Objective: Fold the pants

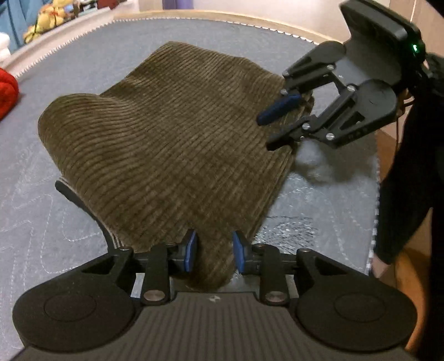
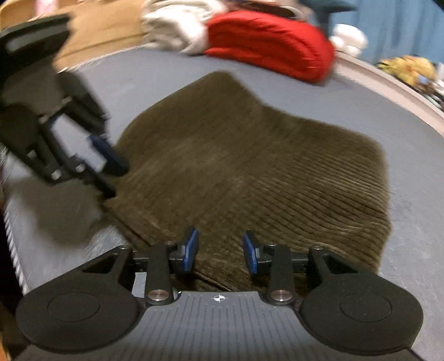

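Olive-brown corduroy pants (image 1: 166, 133) lie folded into a thick bundle on the grey quilted mattress (image 1: 41, 222); they also show in the right wrist view (image 2: 249, 166). My left gripper (image 1: 215, 251) is open, its blue pads either side of a corner of the pants. My right gripper (image 2: 220, 250) is open over the near edge of the pants. In the left wrist view the right gripper (image 1: 273, 126) stands at the bundle's right edge, jaws apart. In the right wrist view the left gripper (image 2: 111, 177), blurred, is at the pants' left edge.
A red folded garment (image 2: 272, 47) and a pale one (image 2: 177, 27) lie at the mattress's far side. Yellow stuffed toys (image 1: 47, 22) sit beyond the mattress edge. The mattress's wooden-trimmed rim (image 1: 249, 19) curves behind. My dark-sleeved arm (image 1: 410, 166) is at the right.
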### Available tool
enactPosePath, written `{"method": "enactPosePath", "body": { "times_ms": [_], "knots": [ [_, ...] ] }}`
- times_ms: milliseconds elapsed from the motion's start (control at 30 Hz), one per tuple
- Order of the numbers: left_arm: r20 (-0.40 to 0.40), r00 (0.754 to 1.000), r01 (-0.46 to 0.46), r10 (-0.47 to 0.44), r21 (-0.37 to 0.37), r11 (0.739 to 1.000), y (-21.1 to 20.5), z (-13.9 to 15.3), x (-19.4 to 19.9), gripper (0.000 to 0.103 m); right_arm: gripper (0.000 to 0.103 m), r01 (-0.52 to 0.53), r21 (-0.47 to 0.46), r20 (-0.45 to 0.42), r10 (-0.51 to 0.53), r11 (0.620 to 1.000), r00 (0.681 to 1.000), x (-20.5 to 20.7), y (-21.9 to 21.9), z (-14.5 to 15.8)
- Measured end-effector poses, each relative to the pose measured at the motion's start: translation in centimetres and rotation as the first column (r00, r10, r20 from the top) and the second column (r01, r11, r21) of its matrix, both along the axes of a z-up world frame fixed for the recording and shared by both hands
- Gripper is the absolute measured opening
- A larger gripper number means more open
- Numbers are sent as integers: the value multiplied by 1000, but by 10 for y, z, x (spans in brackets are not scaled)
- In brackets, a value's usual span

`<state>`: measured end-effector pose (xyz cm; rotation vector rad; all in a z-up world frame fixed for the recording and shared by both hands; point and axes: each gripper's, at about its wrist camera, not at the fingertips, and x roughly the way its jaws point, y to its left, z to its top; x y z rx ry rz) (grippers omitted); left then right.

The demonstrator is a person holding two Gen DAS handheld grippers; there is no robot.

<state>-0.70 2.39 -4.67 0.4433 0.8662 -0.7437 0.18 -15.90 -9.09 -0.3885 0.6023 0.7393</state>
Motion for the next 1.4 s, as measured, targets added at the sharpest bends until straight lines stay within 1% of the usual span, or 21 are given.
{"method": "enactPosePath", "body": {
  "times_ms": [67,133,200,300,367,433,533,600,633,667,700,800,900,1000,1033,1100,1167,1233,1300,1367,1400],
  "knots": [
    [21,999,-46,48,-91,995,9,17,11,34,29,-53,-14,-9,53,998,999,0,0,6],
    [54,985,-148,163,-216,965,29,35,25,40,29,-91,-20,-27,91,996,996,-3,-2,10],
    [65,936,-306,345,-333,892,49,45,46,45,29,-121,-47,-3,121,992,993,-5,-3,14],
    [10,842,-479,540,-448,755,69,42,77,45,29,-123,-34,14,123,992,992,-8,-1,21],
    [-47,804,-542,593,-469,697,74,34,94,48,32,-116,10,27,116,993,993,-17,-8,30],
    [-96,777,-585,622,-473,659,74,23,108,48,36,-73,43,41,71,996,997,-11,-11,35],
    [-168,777,-601,607,-487,634,76,15,122,54,44,9,77,37,-12,997,999,1,-21,39],
    [-184,780,-602,598,-481,637,73,10,129,59,46,66,55,4,-67,996,998,9,-26,32],
    [-184,779,-605,599,-468,644,69,5,131,52,47,78,29,-17,-78,997,997,13,-27,26],
    [-186,781,-605,596,-463,648,70,6,134,31,47,75,2,-38,-75,997,996,16,-26,21],
    [-179,783,-600,596,-469,648,76,10,130,23,47,68,-20,-37,-69,997,997,15,-25,16],
    [-92,801,-533,592,-562,633,84,41,122,18,47,65,-14,-12,-65,998,998,9,-24,20],
    [-38,762,-536,646,-596,598,94,45,121,19,47,78,24,8,-78,997,997,2,-30,28],
    [-146,692,-672,707,-489,556,105,14,138,26,49,71,1,-11,-71,997,997,1,-29,24],
    [-139,664,-704,735,-449,551,107,10,138,27,49,65,-25,-19,-65,998,998,2,-26,19],
    [-72,649,-703,758,-439,560,107,21,130,31,50,47,-79,-9,-48,996,999,-3,-23,16],
    [12,668,-651,744,-475,592,105,43,113,31,50,46,-72,-3,-46,996,999,-8,-25,20],
    [69,725,-567,685,-504,651,99,57,97,31,50,56,-31,-14,-56,998,998,-5,-31,29],
    [91,792,-497,603,-478,725,89,56,86,31,50,78,-10,0,-78,997,997,-6,-40,38],
    [95,841,-477,533,-335,813,76,36,86,31,50,109,-24,11,-109,994,994,-6,-43,39],
    [94,856,-481,508,-214,850,68,19,88,33,50,128,-48,13,-127,991,992,-5,-42,35]
  ]
}}
